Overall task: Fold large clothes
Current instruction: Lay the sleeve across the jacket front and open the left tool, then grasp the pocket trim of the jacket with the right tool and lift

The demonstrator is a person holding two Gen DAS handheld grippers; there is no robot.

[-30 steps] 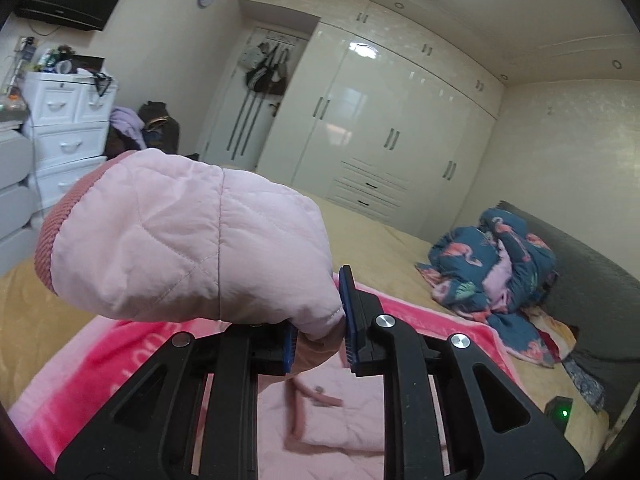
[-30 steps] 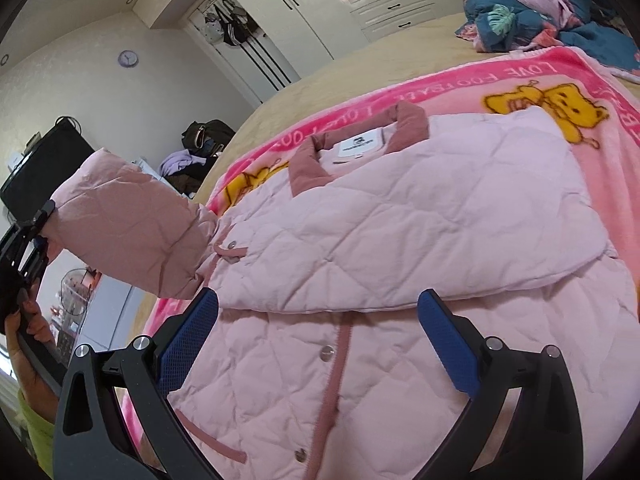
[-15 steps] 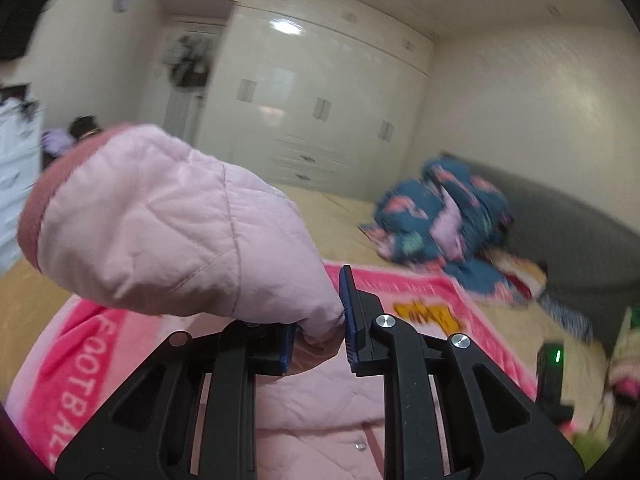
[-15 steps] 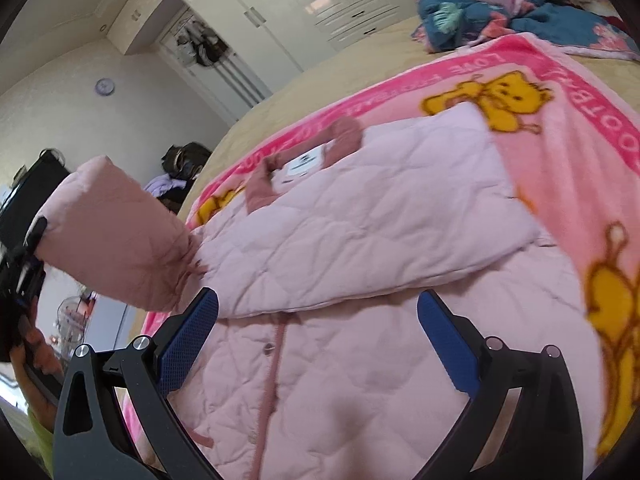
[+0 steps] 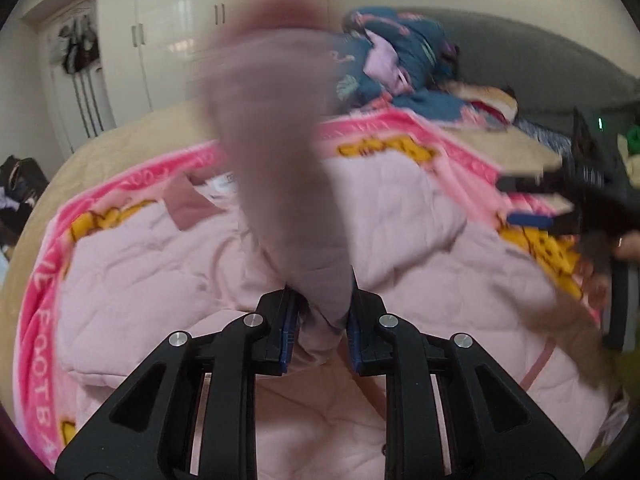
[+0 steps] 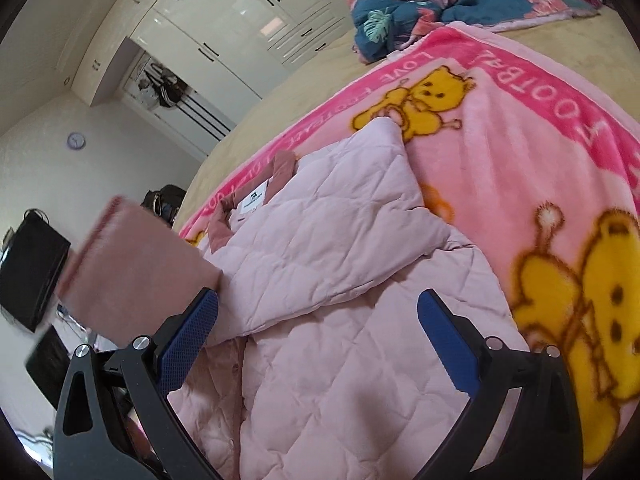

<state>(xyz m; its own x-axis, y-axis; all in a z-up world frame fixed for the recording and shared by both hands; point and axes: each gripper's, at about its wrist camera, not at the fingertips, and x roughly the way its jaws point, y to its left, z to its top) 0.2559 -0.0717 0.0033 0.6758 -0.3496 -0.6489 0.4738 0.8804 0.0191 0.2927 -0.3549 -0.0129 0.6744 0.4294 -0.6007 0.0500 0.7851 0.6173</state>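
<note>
A pale pink quilted jacket [image 6: 320, 264] lies front up on a pink bear blanket [image 6: 520, 128], its far sleeve folded across the chest. My left gripper [image 5: 320, 332] is shut on the jacket's near sleeve [image 5: 280, 152], which stands up blurred over the jacket body [image 5: 152, 272]. The raised sleeve with its darker cuff also shows in the right wrist view [image 6: 136, 276]. My right gripper [image 6: 316, 344] is open and empty, low over the jacket's lower front; it also shows in the left wrist view [image 5: 532, 200] at the right.
The blanket lies on a tan bed [image 6: 288, 96]. A blue flowered bundle of clothes [image 6: 440, 4] lies at the bed's far side by the grey headboard [image 5: 540, 72]. White wardrobes [image 6: 240, 24] fill the far wall. A black TV [image 6: 32, 276] hangs at the left.
My left gripper has swung the held sleeve up and inward over the jacket body, and its view has turned toward the bed. My right gripper has shifted right along the jacket, still open.
</note>
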